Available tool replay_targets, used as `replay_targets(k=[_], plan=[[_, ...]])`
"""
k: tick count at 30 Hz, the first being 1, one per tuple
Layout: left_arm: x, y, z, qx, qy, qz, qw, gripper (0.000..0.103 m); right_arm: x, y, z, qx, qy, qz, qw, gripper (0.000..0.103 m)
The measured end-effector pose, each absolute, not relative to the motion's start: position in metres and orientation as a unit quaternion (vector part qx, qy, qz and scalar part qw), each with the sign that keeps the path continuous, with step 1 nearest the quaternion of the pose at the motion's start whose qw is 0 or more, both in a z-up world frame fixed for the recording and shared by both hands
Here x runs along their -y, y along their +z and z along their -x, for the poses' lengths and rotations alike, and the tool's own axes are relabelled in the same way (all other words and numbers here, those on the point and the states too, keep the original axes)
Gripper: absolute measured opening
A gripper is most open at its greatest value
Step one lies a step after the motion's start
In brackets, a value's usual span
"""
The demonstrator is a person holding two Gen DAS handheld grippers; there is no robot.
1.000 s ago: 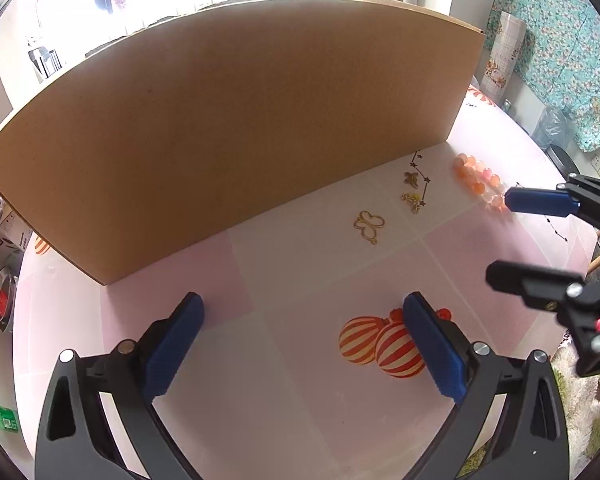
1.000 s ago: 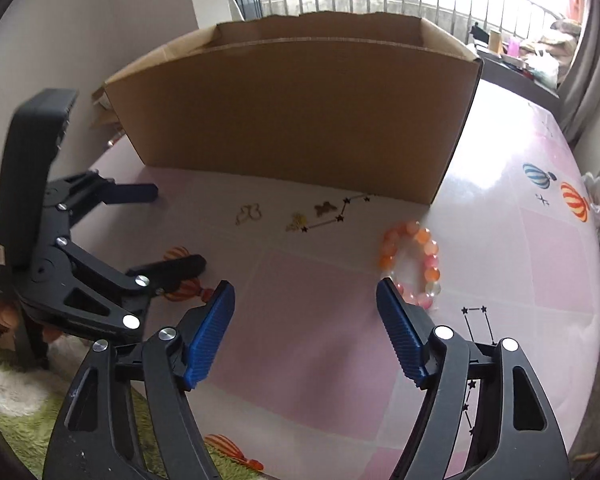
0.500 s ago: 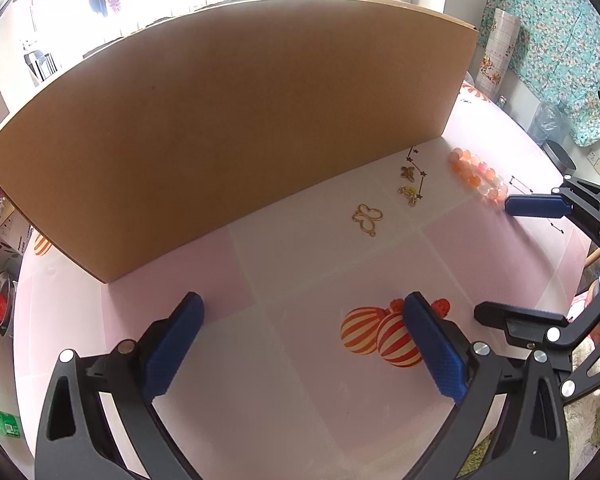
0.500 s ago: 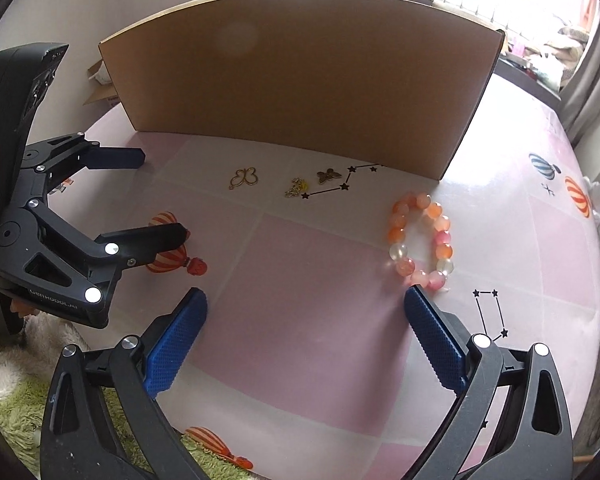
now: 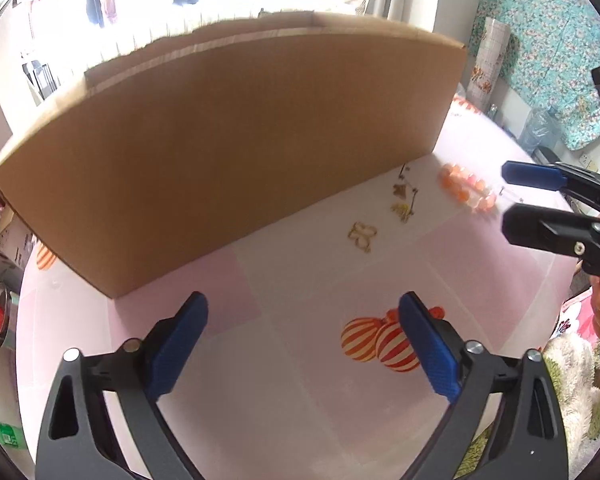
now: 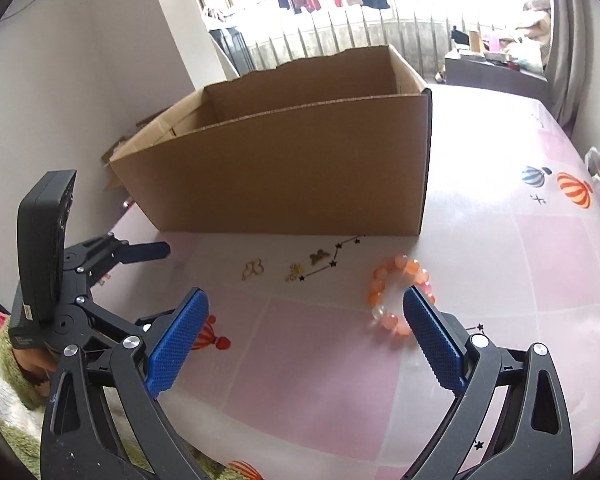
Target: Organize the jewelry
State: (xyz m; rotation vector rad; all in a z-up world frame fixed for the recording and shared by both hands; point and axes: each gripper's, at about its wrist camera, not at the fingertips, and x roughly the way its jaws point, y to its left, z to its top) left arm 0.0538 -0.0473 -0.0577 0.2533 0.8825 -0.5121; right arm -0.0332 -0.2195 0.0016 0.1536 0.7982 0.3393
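An open cardboard box [image 6: 284,168] stands on the pink patterned tablecloth [image 6: 320,360]. In front of it lie a gold butterfly piece [image 6: 253,269], a small gold cluster [image 6: 295,271], a bronze butterfly charm [image 6: 319,256] and an orange bead bracelet [image 6: 400,294]. The same pieces show in the left wrist view: the gold butterfly [image 5: 362,235], the bracelet [image 5: 466,192]. My left gripper [image 5: 302,340] is open and empty, well short of the jewelry. My right gripper [image 6: 304,330] is open and empty, its right fingertip just beside the bracelet.
The box wall [image 5: 228,148] fills the far side of the left wrist view. The right gripper [image 5: 540,200] reaches in from the right there. The left gripper [image 6: 100,276] sits at the left of the right wrist view. A fluffy green-white rug [image 5: 576,380] lies below the table edge.
My right gripper has risen and tilted, so the box's open top now shows, and it has moved closer to the bracelet. The left gripper has barely moved.
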Motion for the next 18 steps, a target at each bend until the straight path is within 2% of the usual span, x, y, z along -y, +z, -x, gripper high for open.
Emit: replay_targets(k=[2,3,4,8,12,16,18], plan=[[0.052,-0.053,-0.052,-0.405,-0.259,-0.121,0.868,0.086,0.223,0.005,0.03,-0.384,0.17,-0.084,0.904,0.081],[0.055,-0.051,-0.052,-0.401,-0.266,-0.121,0.868,0.082,0.223,0.003,0.029,-0.385,0.17,-0.088,0.903,0.078],[0.059,-0.051,-0.052,-0.398,-0.271,-0.123,0.868,0.075,0.223,0.003,0.031,-0.384,0.17,-0.091,0.903,0.07],[0.074,-0.05,-0.057,-0.396,-0.289,-0.132,0.862,0.061,0.225,0.004,0.032,-0.386,0.174,-0.112,0.899,0.052],[0.087,-0.053,-0.063,-0.402,-0.289,-0.144,0.857,0.048,0.225,-0.002,0.032,-0.39,0.177,-0.118,0.896,0.042],[0.091,-0.057,-0.07,-0.419,-0.29,-0.137,0.85,0.035,0.227,-0.004,0.035,-0.391,0.178,-0.126,0.894,0.038],[0.091,-0.059,-0.071,-0.424,-0.291,-0.135,0.847,0.032,0.229,-0.004,0.037,-0.389,0.176,-0.127,0.895,0.038]])
